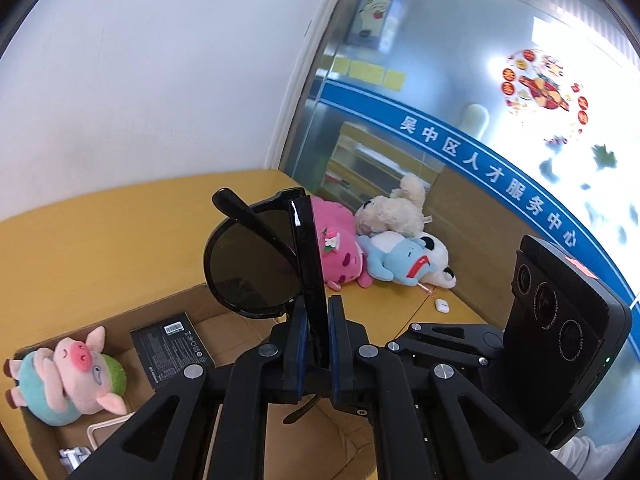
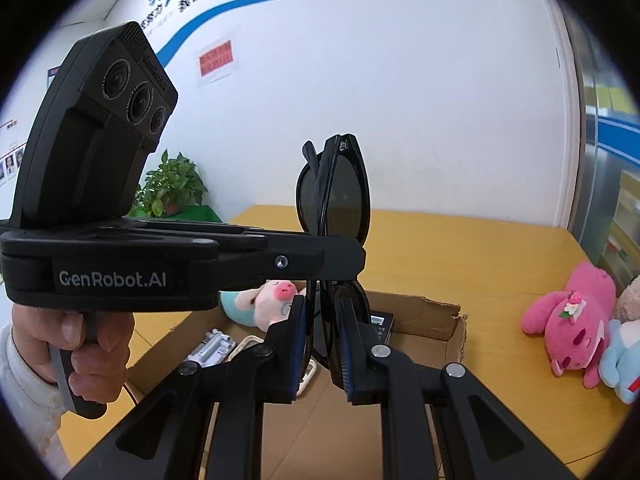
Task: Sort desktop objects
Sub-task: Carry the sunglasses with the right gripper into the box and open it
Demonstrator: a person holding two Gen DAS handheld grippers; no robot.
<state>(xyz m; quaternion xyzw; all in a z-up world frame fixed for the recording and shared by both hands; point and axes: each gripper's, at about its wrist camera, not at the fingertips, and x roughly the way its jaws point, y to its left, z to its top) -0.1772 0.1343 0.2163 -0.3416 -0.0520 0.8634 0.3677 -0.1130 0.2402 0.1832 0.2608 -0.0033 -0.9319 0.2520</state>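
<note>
Black sunglasses (image 1: 256, 264) are folded and held upright above an open cardboard box (image 1: 192, 300). My left gripper (image 1: 318, 320) is shut on the sunglasses' frame. In the right wrist view the sunglasses (image 2: 336, 196) stand between the two grippers. My left gripper (image 2: 344, 252) reaches in from the left across them. My right gripper (image 2: 322, 320) has its jaws close around the lower lens; contact is unclear. The box (image 2: 424, 312) holds a pig plush (image 1: 68, 376), a black packet (image 1: 172, 348) and small items.
A pile of plush toys lies on the yellow table (image 1: 100, 240): a pink one (image 1: 340, 256), a blue one (image 1: 396, 264) and a cream one (image 1: 396, 208). A white earbud case (image 1: 441, 305) lies near them. A potted plant (image 2: 172, 188) stands by the wall.
</note>
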